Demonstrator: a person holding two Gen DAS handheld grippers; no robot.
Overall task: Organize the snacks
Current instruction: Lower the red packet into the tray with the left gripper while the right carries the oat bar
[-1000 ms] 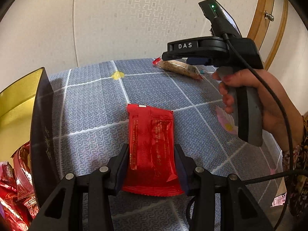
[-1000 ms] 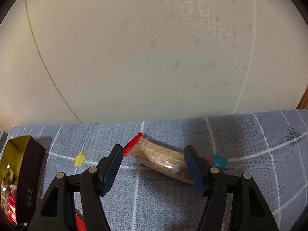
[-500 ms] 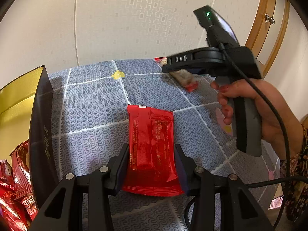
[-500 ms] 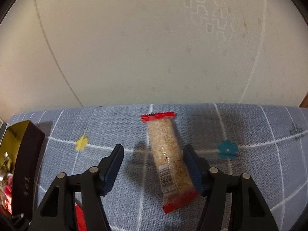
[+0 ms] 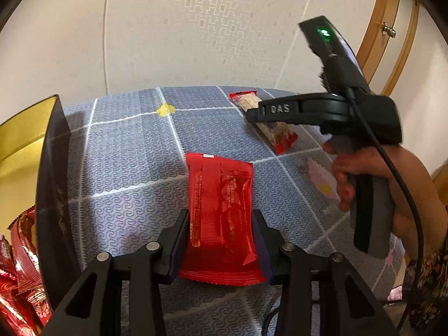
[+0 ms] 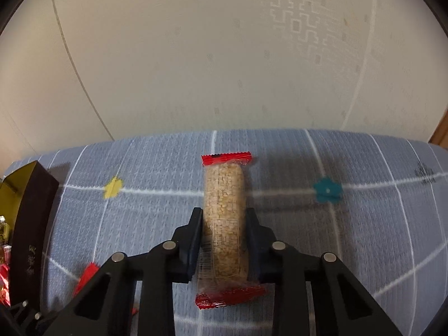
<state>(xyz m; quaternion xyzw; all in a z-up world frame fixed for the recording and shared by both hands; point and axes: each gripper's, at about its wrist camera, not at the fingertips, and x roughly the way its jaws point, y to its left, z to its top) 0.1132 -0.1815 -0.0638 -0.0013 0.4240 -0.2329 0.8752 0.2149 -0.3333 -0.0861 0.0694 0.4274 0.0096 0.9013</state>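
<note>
The right gripper (image 6: 224,240) has just been closing and now clamps the clear, red-ended grain bar (image 6: 224,218) at the far right of the blue patterned table (image 6: 364,224); squeezing could crush it. The left gripper (image 5: 219,243) pinches the flat red foil packet (image 5: 221,212) beside the gold-lined black box (image 5: 53,184); its slick wrapper might slip.

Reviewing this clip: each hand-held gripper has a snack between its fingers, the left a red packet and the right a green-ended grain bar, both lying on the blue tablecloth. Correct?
Not quite: the grain bar has red sealed ends, not green, as the right wrist view shows. The rest holds: the left hand-held gripper has the red packet between its fingers, the right hand-held gripper has just been closing on the bar, and both lie on the blue tablecloth.
</note>
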